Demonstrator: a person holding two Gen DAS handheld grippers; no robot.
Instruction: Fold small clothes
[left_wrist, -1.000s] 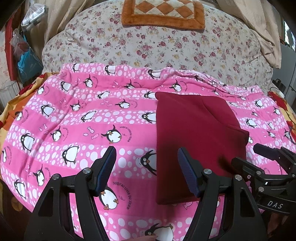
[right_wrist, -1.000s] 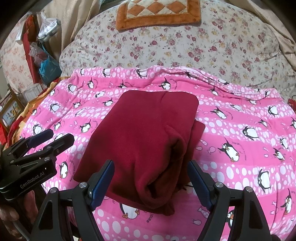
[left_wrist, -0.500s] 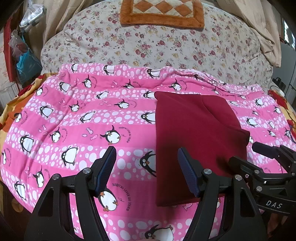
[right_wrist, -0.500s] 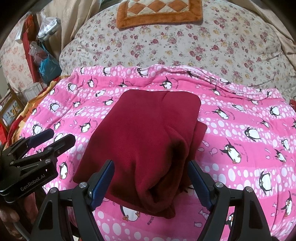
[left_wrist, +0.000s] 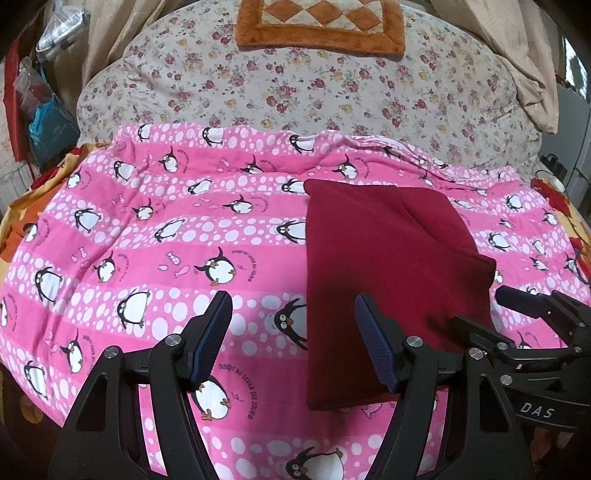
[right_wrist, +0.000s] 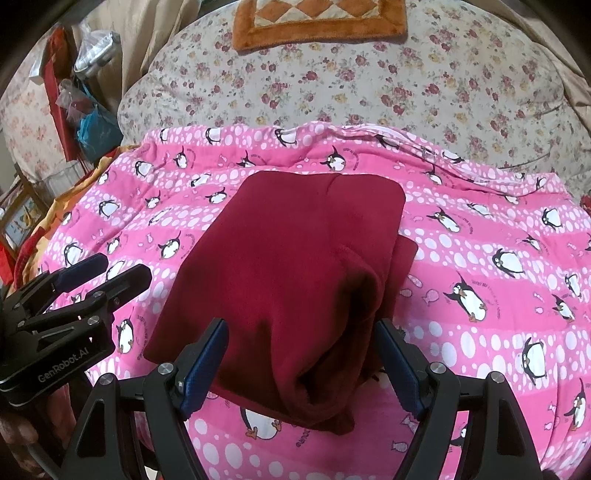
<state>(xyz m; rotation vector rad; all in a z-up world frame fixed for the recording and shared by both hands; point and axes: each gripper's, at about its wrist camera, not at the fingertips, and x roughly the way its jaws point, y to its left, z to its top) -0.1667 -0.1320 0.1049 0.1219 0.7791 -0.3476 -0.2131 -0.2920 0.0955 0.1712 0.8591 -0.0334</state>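
change: almost nothing moved | dark red cloth (right_wrist: 295, 266) lies folded on penguin blanket (left_wrist: 147, 236), at 12 o'clock from right gripper (right_wrist: 301, 365) | left gripper (left_wrist: 293, 339) spread, empty | right spread, empty | fold looks finished

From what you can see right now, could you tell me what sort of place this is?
Most likely a bedroom at home: a dark red garment lies folded on a pink penguin blanket spread over a bed, with a floral quilt bunched behind it.
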